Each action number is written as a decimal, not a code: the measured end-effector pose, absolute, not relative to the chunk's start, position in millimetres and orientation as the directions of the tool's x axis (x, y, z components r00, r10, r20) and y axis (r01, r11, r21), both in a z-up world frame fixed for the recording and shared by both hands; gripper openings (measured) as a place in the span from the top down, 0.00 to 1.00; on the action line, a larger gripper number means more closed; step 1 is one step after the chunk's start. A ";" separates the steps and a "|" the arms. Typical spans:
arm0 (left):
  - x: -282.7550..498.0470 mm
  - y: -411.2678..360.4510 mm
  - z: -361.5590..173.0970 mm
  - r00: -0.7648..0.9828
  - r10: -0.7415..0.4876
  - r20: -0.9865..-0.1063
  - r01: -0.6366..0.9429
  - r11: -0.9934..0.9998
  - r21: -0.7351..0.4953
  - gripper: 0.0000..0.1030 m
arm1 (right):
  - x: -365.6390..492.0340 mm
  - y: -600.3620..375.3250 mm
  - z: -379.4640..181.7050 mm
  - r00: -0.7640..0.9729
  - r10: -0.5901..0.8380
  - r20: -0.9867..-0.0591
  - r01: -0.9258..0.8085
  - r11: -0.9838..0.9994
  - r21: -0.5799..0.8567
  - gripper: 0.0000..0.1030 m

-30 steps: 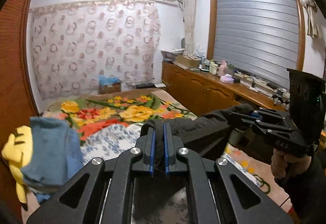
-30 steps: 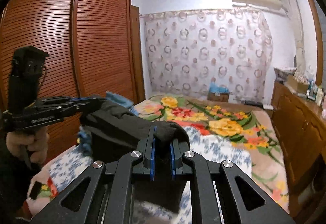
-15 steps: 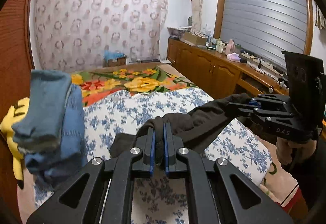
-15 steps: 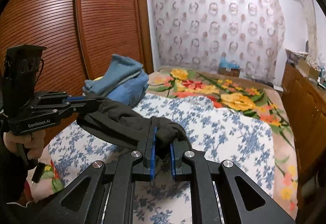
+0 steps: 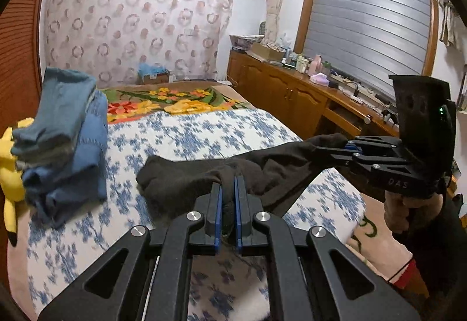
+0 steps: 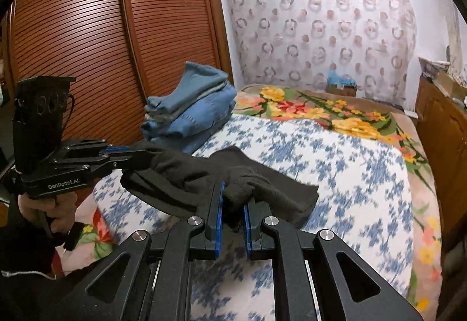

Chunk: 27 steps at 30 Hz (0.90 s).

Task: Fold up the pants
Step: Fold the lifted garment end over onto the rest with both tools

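Dark brown pants (image 5: 181,178) (image 6: 280,186) stretch between my two grippers, low over the blue-flowered bed cover (image 5: 204,131) (image 6: 335,163). Their far end droops onto the cover. My left gripper (image 5: 228,183) is shut on a bunched edge of the pants; in the right wrist view the left gripper (image 6: 140,153) sits at the left, clamped on the cloth. My right gripper (image 6: 234,192) is shut on another bunched edge, and in the left wrist view the right gripper (image 5: 344,145) grips the cloth at the right. A hand (image 5: 408,210) holds its handle.
A stack of folded blue jeans (image 5: 64,140) (image 6: 189,113) lies on the bed's left side beside a yellow plush toy (image 5: 8,172). A slatted wooden wardrobe (image 6: 102,43) stands left of the bed, a wooden sideboard (image 5: 292,96) with clutter right. A floral blanket (image 6: 321,110) covers the far end.
Both grippers have come down toward the bed with the pants held between them. The pants' free end now rests on the flowered cover.
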State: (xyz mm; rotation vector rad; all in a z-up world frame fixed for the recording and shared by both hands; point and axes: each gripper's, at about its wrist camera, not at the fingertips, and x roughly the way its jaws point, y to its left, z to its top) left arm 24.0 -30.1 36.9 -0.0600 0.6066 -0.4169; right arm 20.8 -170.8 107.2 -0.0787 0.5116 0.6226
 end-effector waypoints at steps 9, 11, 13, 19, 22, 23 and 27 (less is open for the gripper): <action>-2.9 -29.9 14.5 0.698 -0.423 -0.578 0.371 0.904 -0.213 0.92 | -8.1 -181.9 89.6 0.669 0.549 -0.501 -0.568 0.812 0.133 0.89; -6.5 -32.0 9.2 0.688 -0.426 -0.588 0.374 0.902 -0.216 0.92 | -12.4 -183.2 83.8 0.662 0.550 -0.509 -0.566 0.812 0.142 0.89; -10.4 -33.9 6.0 0.678 -0.433 -0.594 0.379 0.898 -0.223 0.92 | -15.4 -183.2 79.0 0.654 0.548 -0.521 -0.563 0.813 0.147 0.89; -20.8 -36.4 12.2 0.677 -0.447 -0.585 0.395 0.891 -0.225 0.92 | -26.0 -186.7 80.3 0.650 0.554 -0.521 -0.559 0.812 0.166 0.89; -29.0 -37.7 18.9 0.681 -0.455 -0.573 0.407 0.886 -0.220 0.92 | -35.8 -188.8 84.3 0.653 0.562 -0.508 -0.563 0.809 0.171 0.89; -30.4 -37.7 20.1 0.682 -0.456 -0.572 0.410 0.886 -0.218 0.92 | -39.1 -189.0 85.1 0.653 0.564 -0.506 -0.565 0.807 0.171 0.89; -29.1 -37.7 19.7 0.682 -0.453 -0.574 0.405 0.888 -0.219 0.92 | -43.3 -189.8 83.3 0.657 0.560 -0.504 -0.568 0.808 0.157 0.89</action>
